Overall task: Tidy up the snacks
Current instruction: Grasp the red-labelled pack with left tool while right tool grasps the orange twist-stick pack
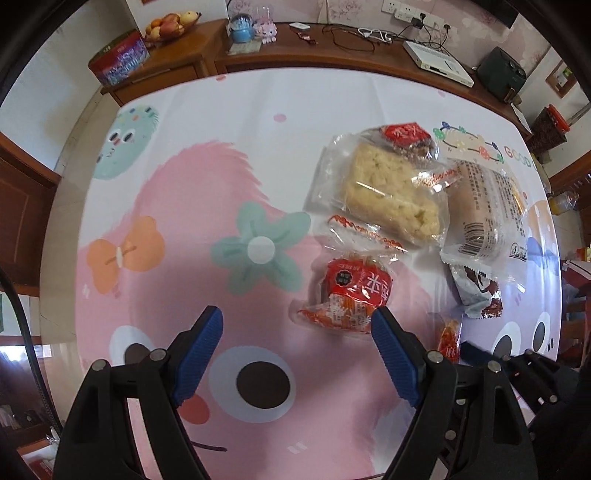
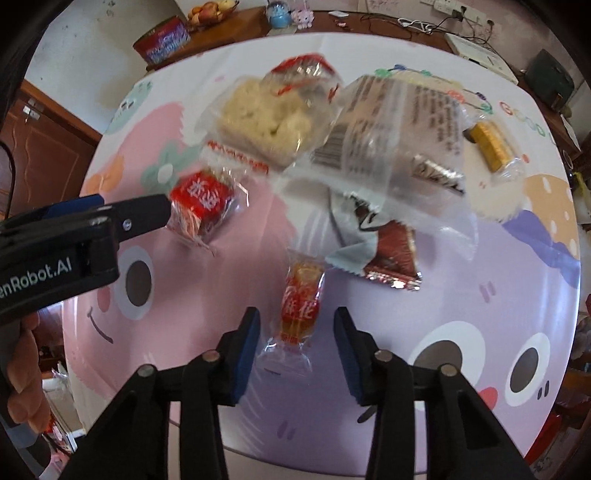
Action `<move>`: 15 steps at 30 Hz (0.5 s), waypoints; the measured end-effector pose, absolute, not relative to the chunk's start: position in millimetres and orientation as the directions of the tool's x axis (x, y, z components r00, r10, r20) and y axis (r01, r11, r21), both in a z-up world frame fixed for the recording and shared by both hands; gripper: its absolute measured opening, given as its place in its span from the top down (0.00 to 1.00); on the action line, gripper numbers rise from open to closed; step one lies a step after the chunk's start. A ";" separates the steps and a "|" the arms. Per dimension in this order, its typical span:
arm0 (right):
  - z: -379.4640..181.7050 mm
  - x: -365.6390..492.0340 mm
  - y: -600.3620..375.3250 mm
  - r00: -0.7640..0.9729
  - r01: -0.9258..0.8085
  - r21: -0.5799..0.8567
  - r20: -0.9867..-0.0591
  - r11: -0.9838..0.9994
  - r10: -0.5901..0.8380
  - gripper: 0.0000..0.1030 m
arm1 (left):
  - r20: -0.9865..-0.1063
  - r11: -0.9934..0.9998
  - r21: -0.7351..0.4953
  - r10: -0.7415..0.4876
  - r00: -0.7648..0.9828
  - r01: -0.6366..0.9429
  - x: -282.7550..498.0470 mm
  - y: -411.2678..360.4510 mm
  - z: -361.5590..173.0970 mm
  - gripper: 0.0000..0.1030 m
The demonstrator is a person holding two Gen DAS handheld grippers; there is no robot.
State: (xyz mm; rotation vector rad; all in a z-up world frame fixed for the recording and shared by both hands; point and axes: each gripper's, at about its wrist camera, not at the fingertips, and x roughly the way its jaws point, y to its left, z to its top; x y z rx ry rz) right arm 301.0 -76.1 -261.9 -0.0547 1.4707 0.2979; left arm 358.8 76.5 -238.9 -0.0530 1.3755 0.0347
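Landmark: rice cake [image 1: 384,192] in clear wrap, far centre of the table [image 1: 258,103].
Wrappers: red cube snack [image 1: 351,291] sits near side of the rice cake; a second red snack [image 1: 406,136] lies on its far corner; bar-coded pack [image 1: 484,206] touches its right side; brown-and-white pack [image 1: 476,291] lies under that pack's near end; gold snack [image 2: 489,146] well right of the rice cake.
Twist candy [image 2: 299,310]: orange-red, near side of the rice cake, beyond the cube.
Left gripper [image 1: 297,328]: jaws wide apart, nothing between; right pad just beside the red cube snack.
Right gripper [image 2: 295,332]: jaws part-closed, either side of the candy, gaps showing on both sides.
Table: cartoon-monster cloth, pink and purple.
Room: wooden sideboard [image 1: 332,55] behind, carrying fruit bowl [image 1: 170,24], red tin [image 1: 118,59], cables, white box [image 1: 437,62].
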 end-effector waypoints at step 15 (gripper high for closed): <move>-262.1 294.4 -113.4 0.032 -0.146 0.157 -0.986 0.977 0.164 0.81 | -0.989 1.000 -0.005 -0.003 0.148 -0.014 378.0 47.7 -273.1 0.29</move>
